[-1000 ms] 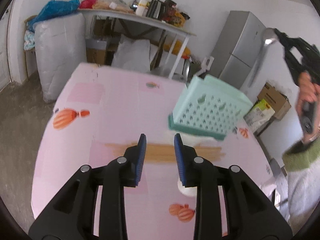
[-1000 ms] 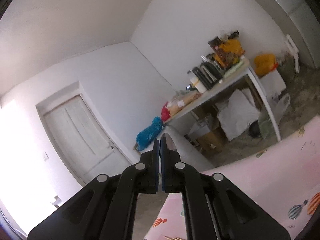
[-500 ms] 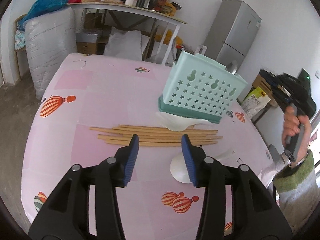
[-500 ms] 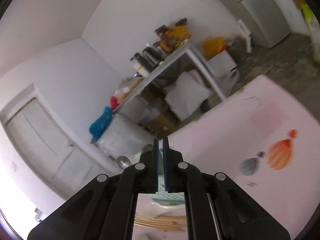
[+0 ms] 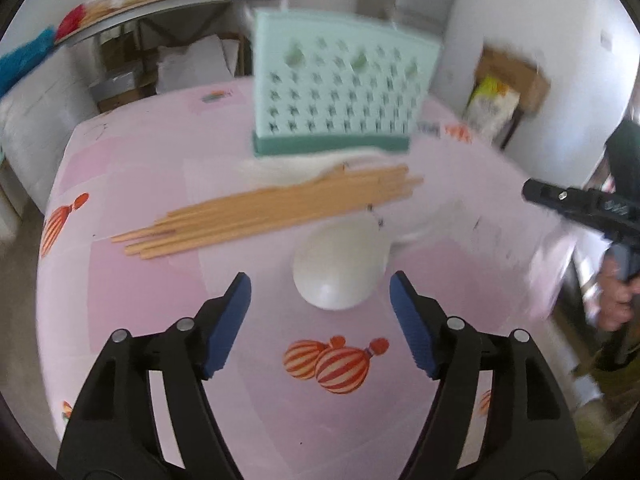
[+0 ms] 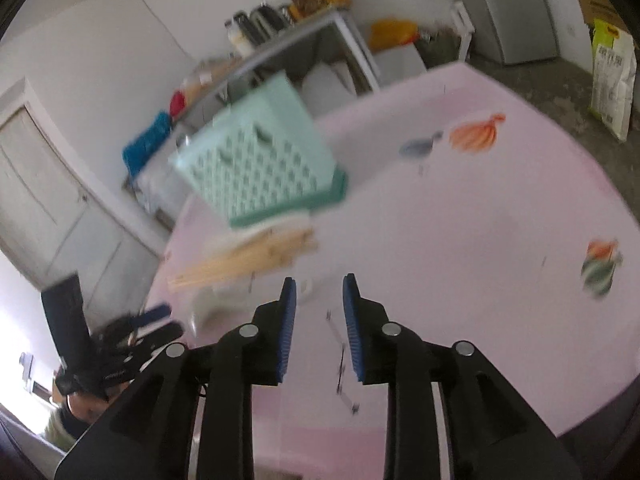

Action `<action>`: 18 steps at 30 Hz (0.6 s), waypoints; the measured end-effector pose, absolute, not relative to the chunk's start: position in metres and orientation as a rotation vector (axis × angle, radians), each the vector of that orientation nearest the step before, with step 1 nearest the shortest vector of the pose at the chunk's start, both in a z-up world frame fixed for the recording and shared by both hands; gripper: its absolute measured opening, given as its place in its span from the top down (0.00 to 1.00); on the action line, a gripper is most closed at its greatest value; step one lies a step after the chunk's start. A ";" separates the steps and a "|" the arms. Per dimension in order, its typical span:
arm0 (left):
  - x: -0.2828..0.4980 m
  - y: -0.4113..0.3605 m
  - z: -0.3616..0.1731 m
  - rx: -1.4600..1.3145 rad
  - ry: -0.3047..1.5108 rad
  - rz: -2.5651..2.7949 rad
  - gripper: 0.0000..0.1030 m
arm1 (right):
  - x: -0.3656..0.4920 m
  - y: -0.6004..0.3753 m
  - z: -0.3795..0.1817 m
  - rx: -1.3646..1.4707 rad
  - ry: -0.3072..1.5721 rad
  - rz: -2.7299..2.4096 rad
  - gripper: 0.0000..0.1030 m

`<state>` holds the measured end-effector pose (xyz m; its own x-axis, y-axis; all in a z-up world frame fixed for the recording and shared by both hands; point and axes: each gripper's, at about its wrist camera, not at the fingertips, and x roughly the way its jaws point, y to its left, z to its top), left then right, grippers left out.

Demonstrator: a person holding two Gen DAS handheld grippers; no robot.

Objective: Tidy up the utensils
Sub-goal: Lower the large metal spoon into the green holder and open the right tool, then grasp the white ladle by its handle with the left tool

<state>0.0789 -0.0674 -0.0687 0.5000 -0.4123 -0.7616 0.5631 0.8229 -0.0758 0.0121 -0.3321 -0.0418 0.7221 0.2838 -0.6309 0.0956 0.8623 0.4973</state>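
Observation:
A mint green perforated utensil basket stands on the pink table; it also shows in the right wrist view. Several wooden chopsticks lie in front of it, also seen blurred in the right wrist view. A white plastic spoon lies bowl-down just ahead of my left gripper, which is wide open and empty. Another white spoon lies blurred against the basket's base. My right gripper is partly open and empty above the table; it also appears at the right of the left wrist view.
A cluttered side table and white sacks stand behind the pink table. A grey fridge, a cardboard box and a bag stand on the floor to the right. A white door is at the left.
My right gripper let go of the metal spoon at the basket, came down over the table and opened. My left gripper opened wide and moved closer to the white spoon.

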 end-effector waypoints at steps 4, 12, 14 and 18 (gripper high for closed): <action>0.077 -0.090 -0.084 0.372 0.841 -0.540 0.33 | 0.012 -0.325 -0.047 0.525 0.787 0.129 0.76; 0.090 -0.098 -0.079 0.349 0.830 -0.541 0.82 | 0.013 -0.311 -0.043 0.503 0.788 0.164 0.74; 0.092 -0.095 -0.074 0.327 0.832 -0.546 0.90 | 0.011 -0.309 -0.046 0.510 0.789 0.169 0.74; 0.100 -0.086 -0.074 0.280 0.843 -0.523 0.92 | 0.012 -0.307 -0.050 0.517 0.798 0.177 0.74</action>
